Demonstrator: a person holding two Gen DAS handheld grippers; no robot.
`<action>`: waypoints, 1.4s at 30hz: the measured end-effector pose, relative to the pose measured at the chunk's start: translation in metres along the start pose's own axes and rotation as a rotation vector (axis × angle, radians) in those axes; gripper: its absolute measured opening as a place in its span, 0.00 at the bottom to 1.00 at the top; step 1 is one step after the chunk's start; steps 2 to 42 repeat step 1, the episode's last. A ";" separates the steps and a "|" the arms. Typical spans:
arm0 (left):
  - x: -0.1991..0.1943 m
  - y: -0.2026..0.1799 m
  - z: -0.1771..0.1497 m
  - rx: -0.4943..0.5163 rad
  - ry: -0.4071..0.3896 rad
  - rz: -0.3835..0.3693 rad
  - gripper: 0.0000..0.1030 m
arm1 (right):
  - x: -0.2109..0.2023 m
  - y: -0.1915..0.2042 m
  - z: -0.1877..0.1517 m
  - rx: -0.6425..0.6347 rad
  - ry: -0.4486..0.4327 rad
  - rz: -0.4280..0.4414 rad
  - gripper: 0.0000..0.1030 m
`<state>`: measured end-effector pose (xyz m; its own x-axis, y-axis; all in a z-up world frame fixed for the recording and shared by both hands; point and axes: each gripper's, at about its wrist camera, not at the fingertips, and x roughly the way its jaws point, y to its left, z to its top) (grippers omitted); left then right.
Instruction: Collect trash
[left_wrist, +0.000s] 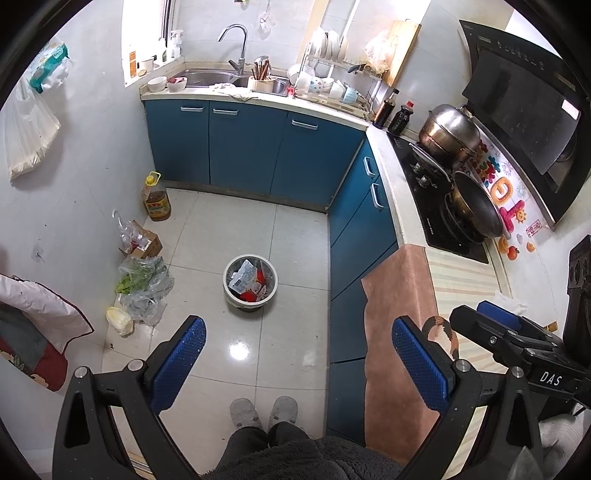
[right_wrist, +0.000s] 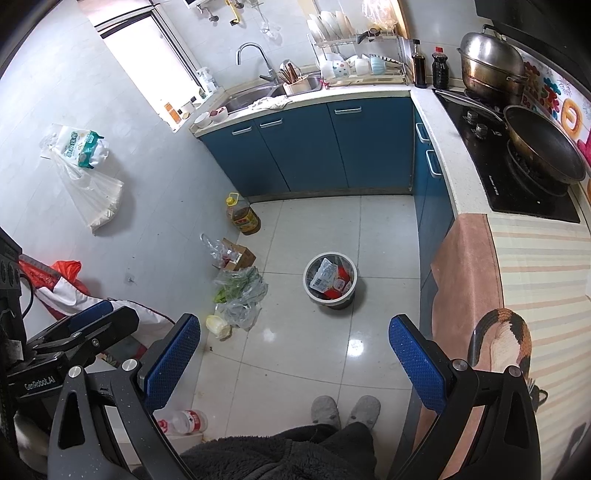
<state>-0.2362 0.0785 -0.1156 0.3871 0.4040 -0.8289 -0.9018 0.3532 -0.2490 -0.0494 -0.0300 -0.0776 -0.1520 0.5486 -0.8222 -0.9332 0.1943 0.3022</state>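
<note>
Two grippers hung over the kitchen floor, both with jaws spread wide and nothing between the blue pads. The left gripper (left_wrist: 299, 345) pointed at a white trash bin (left_wrist: 250, 282) standing on the pale tiles at about twelve o'clock from it, well apart. The bin (right_wrist: 330, 278) held crumpled wrappers (right_wrist: 325, 277) in white and red. From the right gripper (right_wrist: 294, 341) the bin lay near one o'clock.

Loose litter sat along the wall at ten o'clock from the bin: a clear plastic bag with greens (right_wrist: 240, 290), a small cardboard box (right_wrist: 240, 254), and a pale round lump (right_wrist: 218, 325) just beside the bag. A yellow oil jug (right_wrist: 242, 214) stood farther back near the blue cabinets (right_wrist: 314, 147). A plastic bottle (right_wrist: 184, 421) lay on its side at seven o'clock. The person's grey slippers (right_wrist: 345, 408) showed at six o'clock.
</note>
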 end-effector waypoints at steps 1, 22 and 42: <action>0.000 0.000 0.001 0.002 0.003 -0.003 1.00 | 0.000 0.001 0.000 -0.001 0.000 0.000 1.00; 0.000 0.000 0.001 0.002 0.003 -0.003 1.00 | 0.000 0.001 0.000 -0.001 0.000 0.000 1.00; 0.000 0.000 0.001 0.002 0.003 -0.003 1.00 | 0.000 0.001 0.000 -0.001 0.000 0.000 1.00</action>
